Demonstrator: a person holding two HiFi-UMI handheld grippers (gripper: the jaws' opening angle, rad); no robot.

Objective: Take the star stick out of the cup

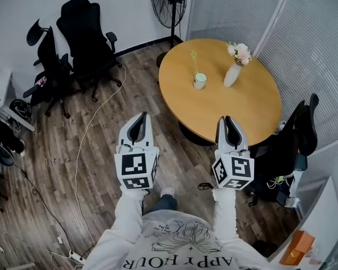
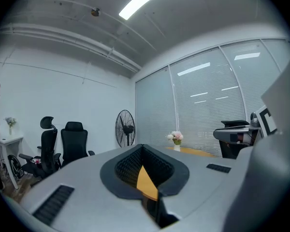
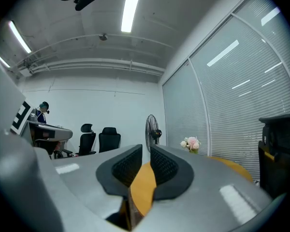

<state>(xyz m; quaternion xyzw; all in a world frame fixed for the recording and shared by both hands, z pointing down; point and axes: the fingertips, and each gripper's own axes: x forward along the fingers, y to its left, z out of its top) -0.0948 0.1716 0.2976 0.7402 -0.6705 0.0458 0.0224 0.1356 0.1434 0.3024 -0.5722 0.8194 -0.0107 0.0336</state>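
Star stick [image 1: 194,58] stands in cup [image 1: 200,81] on round table [image 1: 225,114], flower vase [image 1: 232,75] just beside. Left gripper [image 1: 142,117] jaws together; right gripper [image 1: 226,120] jaws slightly apart, empty; both well apart from cup.

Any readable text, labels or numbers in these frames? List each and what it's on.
"APPY HOUR": large print on the shirt, upside down in the head view.
Small print above it on the shirt: too small to read.
Marker cubes: black-and-white square patterns only, no words.
Both gripper views: no readable text.
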